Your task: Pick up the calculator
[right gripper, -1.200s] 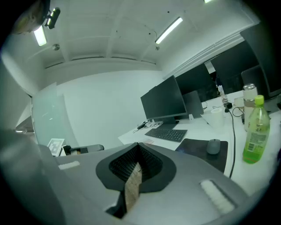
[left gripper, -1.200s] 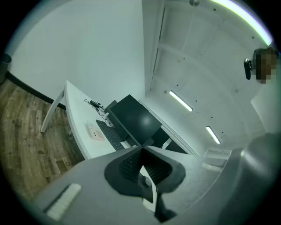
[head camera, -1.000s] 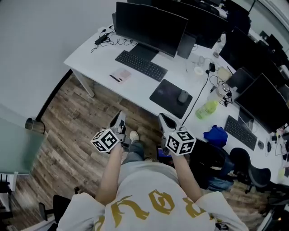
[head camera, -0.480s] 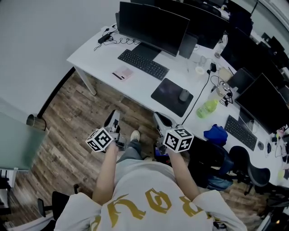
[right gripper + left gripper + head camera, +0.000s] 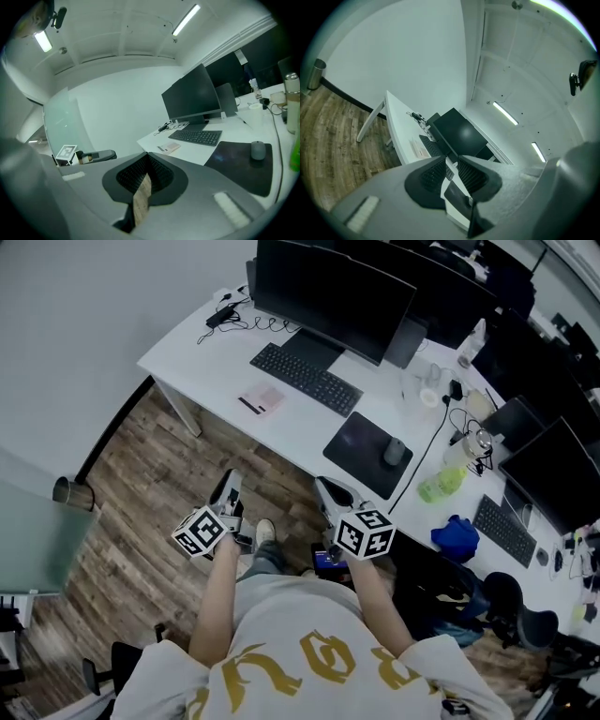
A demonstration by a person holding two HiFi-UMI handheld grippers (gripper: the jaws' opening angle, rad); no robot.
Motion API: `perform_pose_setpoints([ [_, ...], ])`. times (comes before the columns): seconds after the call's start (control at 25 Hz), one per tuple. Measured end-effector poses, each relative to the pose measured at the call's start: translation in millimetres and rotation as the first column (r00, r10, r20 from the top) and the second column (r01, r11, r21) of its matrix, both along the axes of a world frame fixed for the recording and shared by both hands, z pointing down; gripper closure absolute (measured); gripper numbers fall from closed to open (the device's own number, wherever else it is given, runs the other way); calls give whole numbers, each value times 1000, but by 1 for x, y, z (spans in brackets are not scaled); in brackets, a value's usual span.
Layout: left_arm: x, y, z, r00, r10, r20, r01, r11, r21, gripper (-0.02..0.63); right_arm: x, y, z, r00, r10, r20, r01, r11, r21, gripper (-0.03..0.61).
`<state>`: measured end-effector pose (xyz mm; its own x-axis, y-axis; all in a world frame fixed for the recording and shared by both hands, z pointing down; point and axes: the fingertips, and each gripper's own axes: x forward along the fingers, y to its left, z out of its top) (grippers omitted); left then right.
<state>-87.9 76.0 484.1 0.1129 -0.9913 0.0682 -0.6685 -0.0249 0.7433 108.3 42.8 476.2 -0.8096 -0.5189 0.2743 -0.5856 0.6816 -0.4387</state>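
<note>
Calculator [image 5: 261,399] lies flat just off the keyboard's [image 5: 306,379] left end, nearer side. Both claws hang well short of the keyboard, over floor. I'd close in, open wide, and straddle its narrow width. Left gripper [image 5: 450,161]: narrow slit, empty. Right gripper [image 5: 146,157]: tips together, empty.

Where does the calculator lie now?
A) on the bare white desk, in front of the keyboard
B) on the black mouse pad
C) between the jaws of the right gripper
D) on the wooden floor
A: the calculator lies flat on the white desk, just in front of the left end of the keyboard.
</note>
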Motion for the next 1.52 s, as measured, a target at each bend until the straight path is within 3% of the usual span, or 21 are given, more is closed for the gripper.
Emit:
perform_pose_setpoints([
  [0.28,-39,-75,18,998,57,-35,-58,997,-56,532,-25,-63,9,996,86,-35,-88,996,-36,554],
  [0.68,-82,-176,52,980,187,-67,-194,972,-129,532,-50,-135,6,958,271,-95,-270,963,25,555],
  [0.84,-86,-194,74,964,256,-75,-266,946,-185,528,-45,-156,17,929,343,-137,-342,939,34,555],
  [1.08,-94,-203,99,957,255,-141,-282,931,-230,522,-34,-171,11,891,424,-160,-421,905,58,555],
  [1.52,-107,-227,130,950,185,-250,-261,913,-315,492,-87,-200,28,952,268,-149,-265,963,42,555],
])
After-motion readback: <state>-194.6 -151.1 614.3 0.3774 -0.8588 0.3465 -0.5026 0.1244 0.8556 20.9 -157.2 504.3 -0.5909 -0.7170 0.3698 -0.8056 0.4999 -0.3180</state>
